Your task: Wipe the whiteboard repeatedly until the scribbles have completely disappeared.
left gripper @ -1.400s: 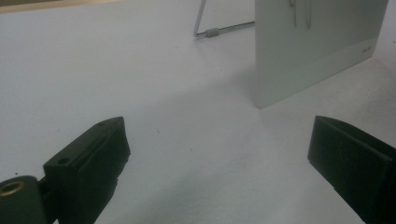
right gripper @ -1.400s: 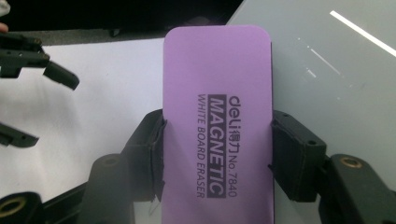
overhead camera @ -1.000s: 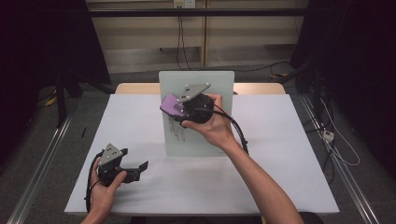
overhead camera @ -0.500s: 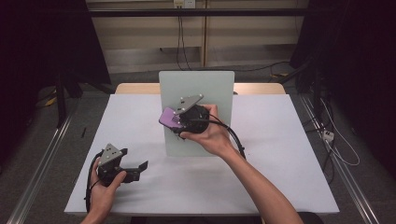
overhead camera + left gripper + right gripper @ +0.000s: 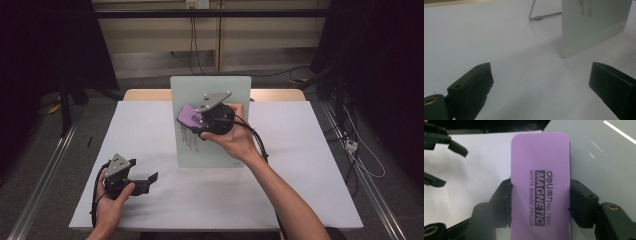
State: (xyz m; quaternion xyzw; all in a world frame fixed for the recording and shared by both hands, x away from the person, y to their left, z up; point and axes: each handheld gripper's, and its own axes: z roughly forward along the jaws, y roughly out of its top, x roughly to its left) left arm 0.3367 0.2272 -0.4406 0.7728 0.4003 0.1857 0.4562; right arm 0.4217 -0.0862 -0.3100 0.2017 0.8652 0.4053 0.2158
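Purple eraser (image 5: pixel 189 116) seemingly higher on whiteboard (image 5: pixel 212 150)

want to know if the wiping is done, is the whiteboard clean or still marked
Still marked. The high view shows dark pen strokes on the standing whiteboard, just below the purple eraser clamped in the right gripper.

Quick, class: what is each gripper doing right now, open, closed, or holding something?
Left gripper: open, holding nothing, low over the table.
Right gripper: closed on the purple eraser, at the whiteboard.
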